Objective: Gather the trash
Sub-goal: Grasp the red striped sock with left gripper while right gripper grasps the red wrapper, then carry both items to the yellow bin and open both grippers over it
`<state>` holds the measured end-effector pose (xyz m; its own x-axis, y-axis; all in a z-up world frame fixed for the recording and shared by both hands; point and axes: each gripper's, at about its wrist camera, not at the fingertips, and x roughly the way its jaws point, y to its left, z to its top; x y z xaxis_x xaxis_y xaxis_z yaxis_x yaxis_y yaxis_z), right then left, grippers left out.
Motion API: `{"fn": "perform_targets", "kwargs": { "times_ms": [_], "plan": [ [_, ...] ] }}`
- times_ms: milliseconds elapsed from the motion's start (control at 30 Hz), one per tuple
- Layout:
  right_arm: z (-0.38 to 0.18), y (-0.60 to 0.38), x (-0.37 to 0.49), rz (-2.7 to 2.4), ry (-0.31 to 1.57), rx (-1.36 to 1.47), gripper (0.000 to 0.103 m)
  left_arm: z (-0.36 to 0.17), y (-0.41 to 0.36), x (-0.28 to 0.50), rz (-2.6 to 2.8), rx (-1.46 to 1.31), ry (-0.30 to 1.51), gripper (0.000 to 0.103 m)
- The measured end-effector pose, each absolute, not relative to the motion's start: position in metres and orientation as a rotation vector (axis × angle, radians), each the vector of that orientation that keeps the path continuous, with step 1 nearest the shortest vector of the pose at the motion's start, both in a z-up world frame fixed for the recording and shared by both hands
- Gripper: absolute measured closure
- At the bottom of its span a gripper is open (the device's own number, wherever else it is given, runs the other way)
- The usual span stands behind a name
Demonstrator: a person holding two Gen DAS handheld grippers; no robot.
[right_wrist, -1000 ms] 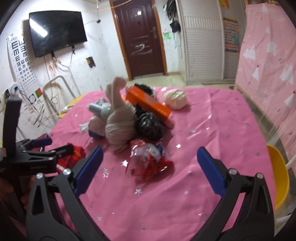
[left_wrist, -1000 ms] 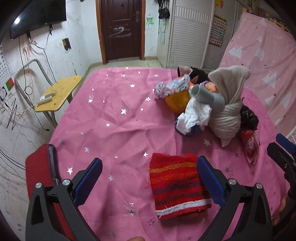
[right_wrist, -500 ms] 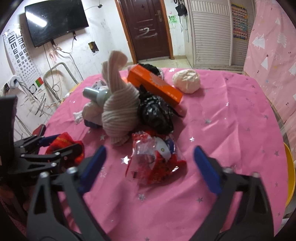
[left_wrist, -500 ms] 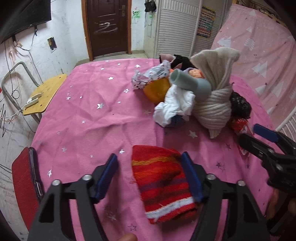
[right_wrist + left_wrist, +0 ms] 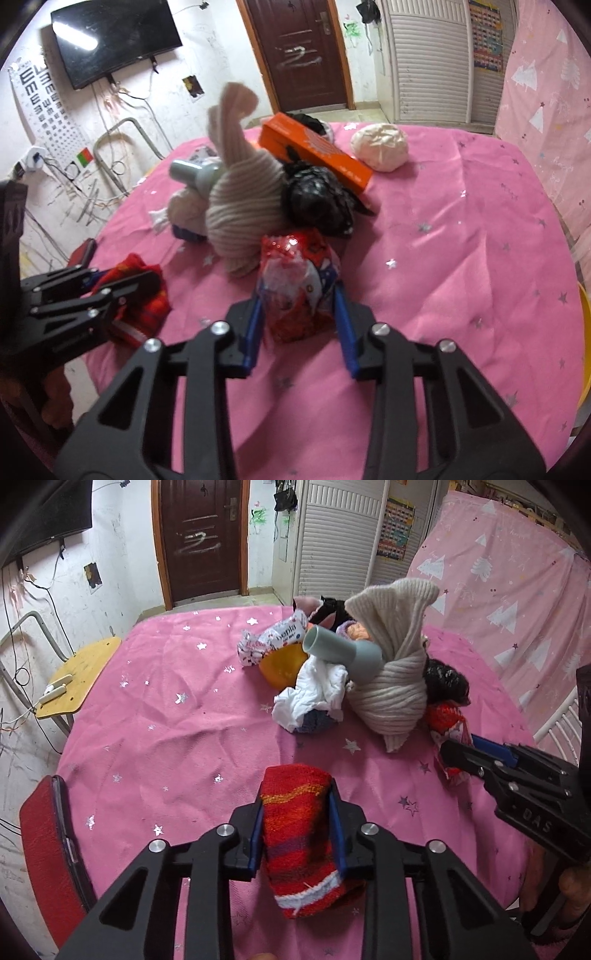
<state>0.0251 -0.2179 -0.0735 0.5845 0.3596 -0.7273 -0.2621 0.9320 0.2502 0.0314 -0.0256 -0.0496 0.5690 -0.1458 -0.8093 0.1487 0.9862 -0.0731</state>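
Left wrist view: the left gripper (image 5: pixel 295 830) has just been closing, and its blue fingers (image 5: pixel 255 834) now pinch the red striped knit cloth (image 5: pixel 299 834), which lies on the counter (image 5: pixel 166 716) under a pink star-print cover. Beyond the cloth stands the clutter pile, taken here as the landmark: a beige knit bundle (image 5: pixel 391 686) with a grey tube (image 5: pixel 343 651) leaning on its left side. A white wrapper (image 5: pixel 275 638) at the pile's far left bears print that appears to read "hopla". An orange ball (image 5: pixel 282 666) and a white rag (image 5: pixel 314 694) lie left of the bundle. The right gripper's body, at right of the pile, carries the raised letters "DAS".

Right wrist view: the right gripper (image 5: pixel 301 317) has just been closing, and its fingers (image 5: pixel 345 325) press both sides of the red snack bag (image 5: pixel 295 291), just in front of the pile. A black bag (image 5: pixel 319 201) and an orange box (image 5: pixel 314 151) sit behind the snack bag. An eye chart (image 5: pixel 40 99) hangs on the wall left of the pile.
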Motion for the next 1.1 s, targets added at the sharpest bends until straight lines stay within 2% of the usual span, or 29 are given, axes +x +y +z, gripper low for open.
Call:
{"fn": "perform_targets", "kwargs": {
  "times_ms": [367, 600, 1100],
  "plan": [
    [-0.038, -0.237, -0.006, 0.423, 0.722, 0.152, 0.07, 0.0, -0.046, 0.02, -0.145, 0.034, 0.833, 0.082],
    [-0.021, -0.299, -0.019, 0.301, 0.649, 0.216, 0.069, 0.037, -0.106, 0.024, -0.252, 0.088, 0.749, 0.082],
    [-0.02, -0.425, -0.05, -0.008, 0.589, 0.296, 0.069, 0.036, -0.236, 0.028, -0.511, 0.127, 0.73, 0.082]
  ]
}}
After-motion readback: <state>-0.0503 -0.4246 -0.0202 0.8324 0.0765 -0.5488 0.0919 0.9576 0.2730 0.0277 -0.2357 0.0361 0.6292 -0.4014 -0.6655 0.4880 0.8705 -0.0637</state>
